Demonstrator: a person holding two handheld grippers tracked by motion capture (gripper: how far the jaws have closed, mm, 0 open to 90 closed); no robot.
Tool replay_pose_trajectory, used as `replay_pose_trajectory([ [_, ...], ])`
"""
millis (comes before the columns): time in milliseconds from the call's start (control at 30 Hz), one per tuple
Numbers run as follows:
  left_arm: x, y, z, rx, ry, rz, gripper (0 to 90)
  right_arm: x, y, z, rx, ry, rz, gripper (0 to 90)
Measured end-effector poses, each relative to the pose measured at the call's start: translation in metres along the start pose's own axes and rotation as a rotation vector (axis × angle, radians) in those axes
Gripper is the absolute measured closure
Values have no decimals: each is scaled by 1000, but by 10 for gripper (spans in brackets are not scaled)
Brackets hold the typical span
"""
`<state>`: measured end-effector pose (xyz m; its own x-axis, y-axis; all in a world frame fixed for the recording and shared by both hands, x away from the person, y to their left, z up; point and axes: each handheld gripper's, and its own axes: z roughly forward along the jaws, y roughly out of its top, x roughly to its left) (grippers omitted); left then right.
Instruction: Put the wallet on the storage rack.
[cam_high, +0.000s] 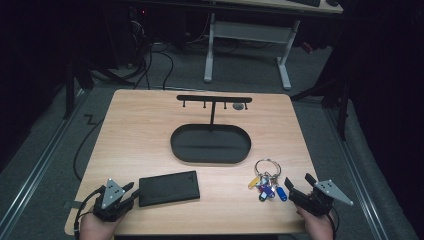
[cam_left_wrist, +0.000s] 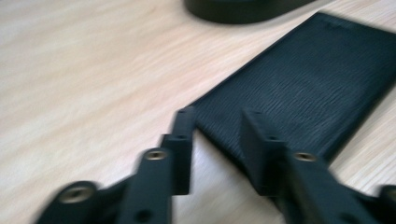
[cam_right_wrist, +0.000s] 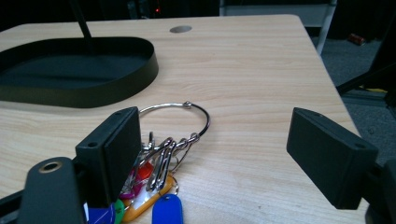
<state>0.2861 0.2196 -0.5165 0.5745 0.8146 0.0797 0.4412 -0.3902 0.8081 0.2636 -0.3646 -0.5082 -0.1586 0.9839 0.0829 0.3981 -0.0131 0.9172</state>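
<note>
Blurred jaws over half-hidden black wallet (cam_left_wrist: 299, 84)

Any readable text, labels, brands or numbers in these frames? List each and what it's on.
None readable.
Wallet: a faint mark near one corner in the high view, too small to read; the left gripper view is blurred.
Key tags: coloured tags on the key ring, no lettering visible.
Tray and hook stand: plain black, no marks.
</note>
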Motion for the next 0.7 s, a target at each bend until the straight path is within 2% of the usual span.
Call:
replay_pose_trajectory([
  [100, 2, -6, 0, 53, 8, 6, 822, 2, 0, -1, -5, 5, -9, 179],
  [200, 1, -11, 0, 83, 4, 11, 876, 3, 1, -3, -7, 10, -4, 180],
  [467, -9, -10, 8, 110, -31, 60, 898, -1, -1, 1, 1, 14, 6, 180],
  [600, -7, -11, 7, 104, -50, 49, 900, -1, -2, 3, 11, 24, -2, 180],
  [700, -10, -10, 5, 96, -54, 58, 900, -2, -3, 4, 21, 25, -10, 180],
])
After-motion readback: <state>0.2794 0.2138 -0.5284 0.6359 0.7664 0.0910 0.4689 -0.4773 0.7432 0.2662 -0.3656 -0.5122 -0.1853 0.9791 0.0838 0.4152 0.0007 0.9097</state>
